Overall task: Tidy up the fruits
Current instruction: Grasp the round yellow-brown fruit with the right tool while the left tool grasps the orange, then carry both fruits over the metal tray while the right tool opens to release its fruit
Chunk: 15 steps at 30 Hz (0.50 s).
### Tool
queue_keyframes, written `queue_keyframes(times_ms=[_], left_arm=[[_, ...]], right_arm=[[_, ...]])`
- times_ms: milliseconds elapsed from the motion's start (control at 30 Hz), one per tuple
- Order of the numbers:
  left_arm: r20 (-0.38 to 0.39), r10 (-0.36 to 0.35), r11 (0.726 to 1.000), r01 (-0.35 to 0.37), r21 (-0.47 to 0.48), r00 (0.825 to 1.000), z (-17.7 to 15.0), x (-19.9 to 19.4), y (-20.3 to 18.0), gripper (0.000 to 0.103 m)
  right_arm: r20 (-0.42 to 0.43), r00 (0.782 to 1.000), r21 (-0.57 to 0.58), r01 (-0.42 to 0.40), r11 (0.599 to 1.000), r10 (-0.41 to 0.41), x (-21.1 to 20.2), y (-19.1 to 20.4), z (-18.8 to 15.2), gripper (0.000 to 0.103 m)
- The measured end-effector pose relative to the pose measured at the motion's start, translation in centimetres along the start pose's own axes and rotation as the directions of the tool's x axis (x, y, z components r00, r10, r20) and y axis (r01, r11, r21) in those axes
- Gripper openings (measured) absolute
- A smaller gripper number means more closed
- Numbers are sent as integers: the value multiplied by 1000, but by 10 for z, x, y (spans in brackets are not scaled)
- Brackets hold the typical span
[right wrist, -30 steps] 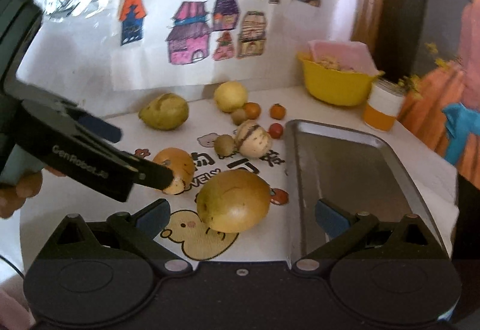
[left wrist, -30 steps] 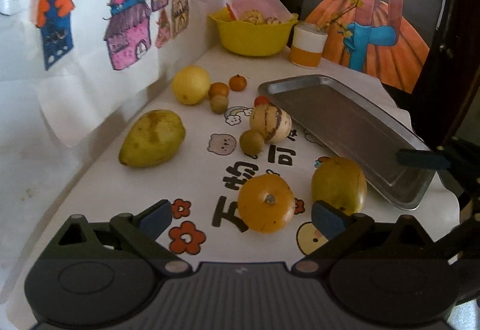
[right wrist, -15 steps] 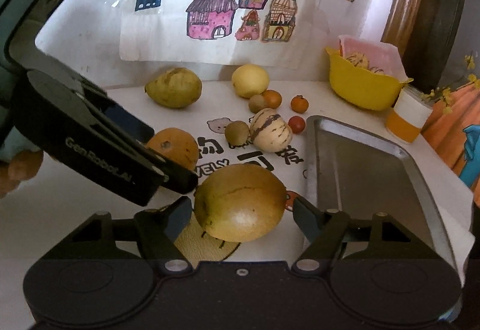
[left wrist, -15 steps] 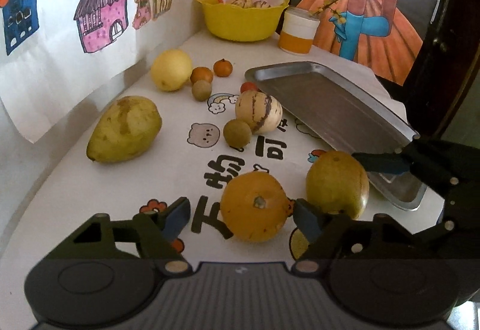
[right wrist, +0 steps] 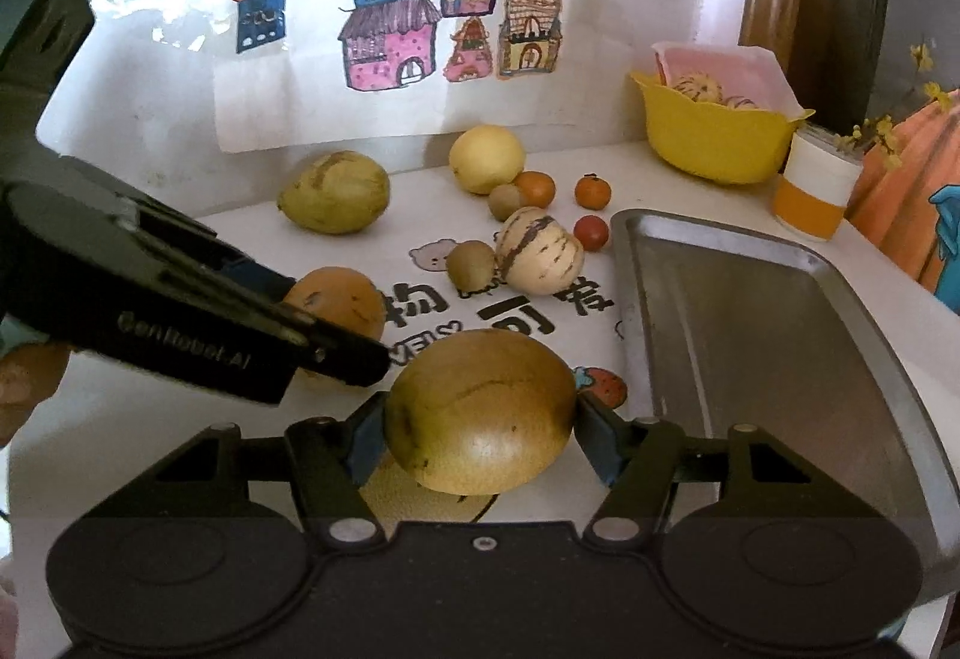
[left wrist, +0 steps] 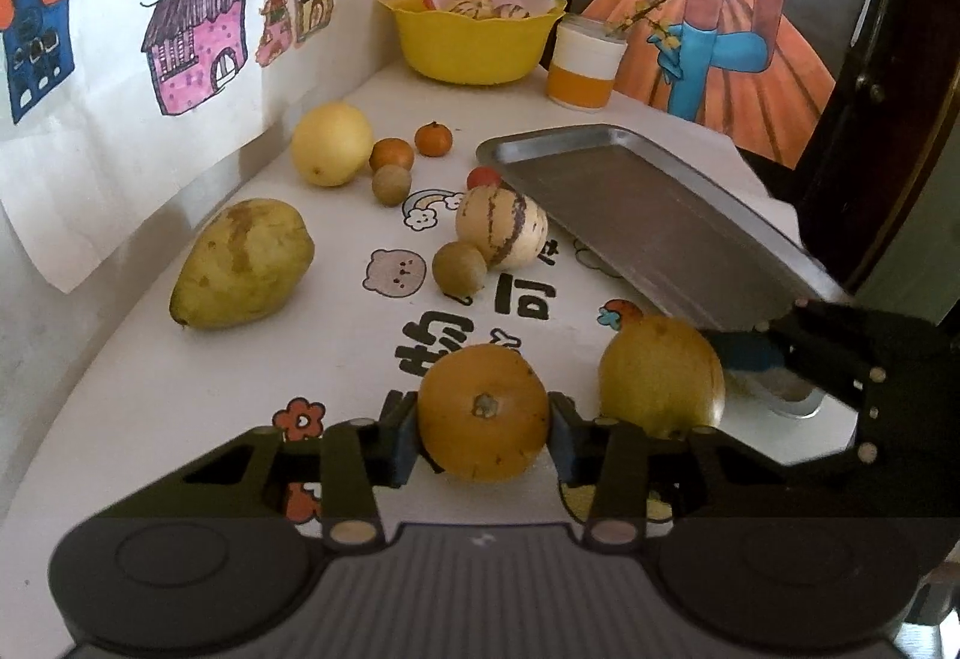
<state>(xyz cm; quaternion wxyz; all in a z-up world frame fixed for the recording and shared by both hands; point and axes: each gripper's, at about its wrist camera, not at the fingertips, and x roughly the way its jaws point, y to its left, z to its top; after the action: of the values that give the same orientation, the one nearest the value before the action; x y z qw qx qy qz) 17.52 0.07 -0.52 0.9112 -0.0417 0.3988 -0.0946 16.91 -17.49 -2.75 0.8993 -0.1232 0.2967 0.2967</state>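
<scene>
My left gripper point(left wrist: 483, 434) is shut on a round orange fruit point(left wrist: 483, 413) that rests on the printed white tablecloth; both pads press its sides. Right beside it, my right gripper point(right wrist: 480, 440) is shut on a yellow-green mango-like fruit point(right wrist: 480, 410), which also shows in the left wrist view point(left wrist: 660, 374). The left gripper's arm crosses the right wrist view from the left, over the orange fruit point(right wrist: 336, 302). An empty metal tray point(right wrist: 750, 329) lies just right of the mango, and its near corner point(left wrist: 660, 215) is behind the right gripper's finger.
Farther back lie a green pear-shaped fruit point(left wrist: 243, 263), a yellow round fruit point(left wrist: 331, 143), a striped melon point(left wrist: 501, 227), brown kiwi-like fruits point(left wrist: 459, 268), small oranges point(left wrist: 433, 138) and a red tomato point(left wrist: 483, 176). A yellow bowl point(left wrist: 474, 41) and a cup point(left wrist: 585, 71) stand at the back. The wall runs along the left.
Both grippers moved forward and down and closed: the left one onto the orange fruit, the right one onto the mango. Both were open a second ago.
</scene>
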Motion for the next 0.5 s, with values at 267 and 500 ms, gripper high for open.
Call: queue_keyframes(times_ms=[267, 500], left_arm=[[146, 38, 996, -48, 69, 989, 57, -39, -7, 47], [281, -33, 995, 5, 98, 959, 117, -46, -29, 47]], right_arm=[[94, 995, 82, -48, 995, 40, -55, -34, 46, 66], [147, 989, 139, -8, 990, -12, -76, -93, 111, 66]])
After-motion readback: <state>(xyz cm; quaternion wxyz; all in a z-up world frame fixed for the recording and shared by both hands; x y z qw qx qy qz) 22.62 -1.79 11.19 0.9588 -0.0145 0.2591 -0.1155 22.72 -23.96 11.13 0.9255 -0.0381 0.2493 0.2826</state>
